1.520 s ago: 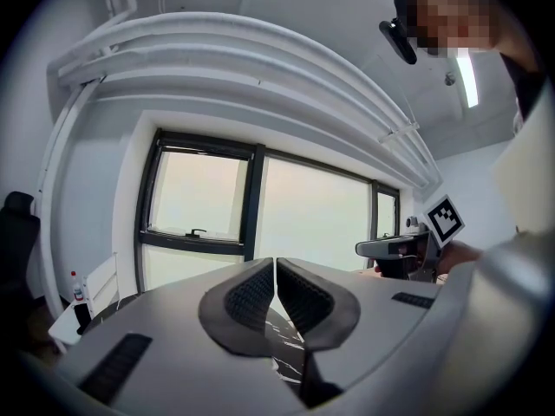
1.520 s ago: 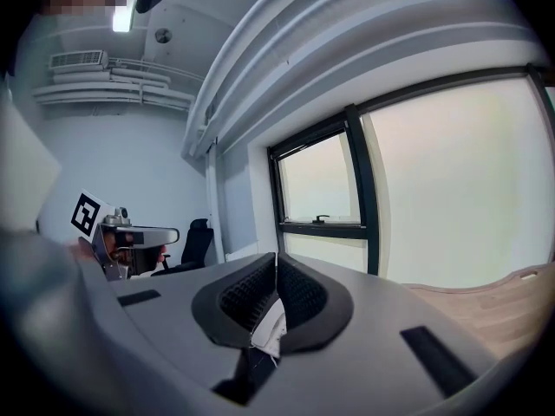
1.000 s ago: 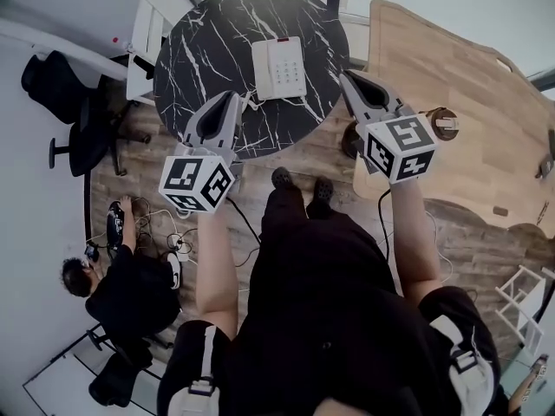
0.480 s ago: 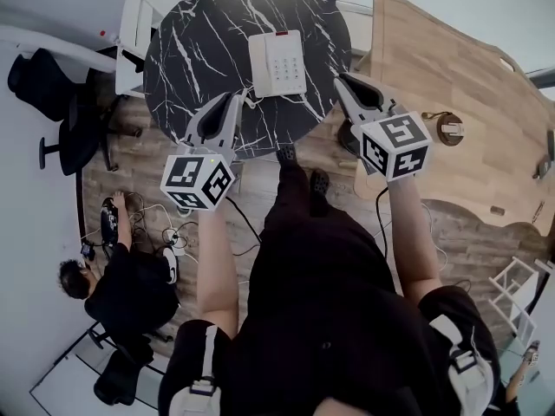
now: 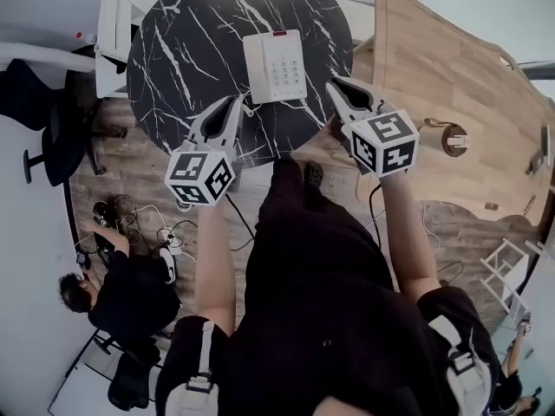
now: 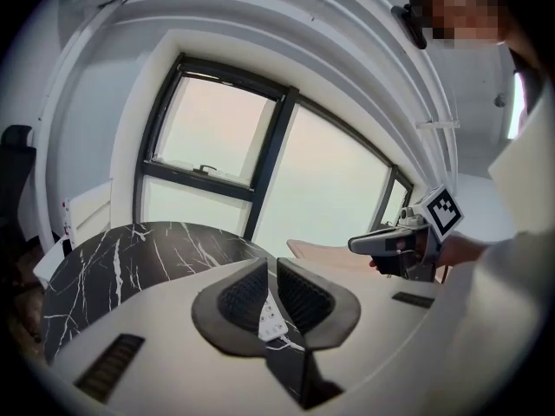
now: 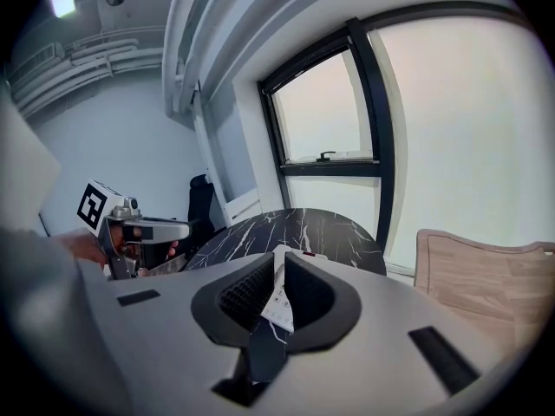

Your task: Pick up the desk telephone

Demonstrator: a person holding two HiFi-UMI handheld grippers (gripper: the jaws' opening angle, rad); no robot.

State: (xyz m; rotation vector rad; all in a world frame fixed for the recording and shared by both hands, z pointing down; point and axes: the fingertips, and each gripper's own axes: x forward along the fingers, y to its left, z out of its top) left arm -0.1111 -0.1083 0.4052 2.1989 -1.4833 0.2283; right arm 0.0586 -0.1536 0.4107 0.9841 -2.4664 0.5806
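Observation:
A white desk telephone (image 5: 275,66) with a keypad lies flat on the round black marble table (image 5: 182,50). My left gripper (image 5: 234,100) hangs over the table's near edge, just short of the phone's near-left corner, with its jaws shut and empty. My right gripper (image 5: 333,83) is shut too and sits off the phone's near-right side, close to the table's rim. In the left gripper view the phone (image 6: 270,321) shows through the slit of the left gripper (image 6: 270,265). The right gripper (image 7: 276,258) frames the phone (image 7: 279,306) the same way.
A light wooden table (image 5: 451,68) stands close on the right with a round brown object (image 5: 447,137) on it. A white chair (image 5: 108,33) and a black chair (image 5: 43,137) stand at the left. A person (image 5: 130,293) sits on the floor by cables (image 5: 165,234).
Both grippers have come down and forward toward the marble table and stand closer to the phone's two near corners. The jaws have stayed shut.

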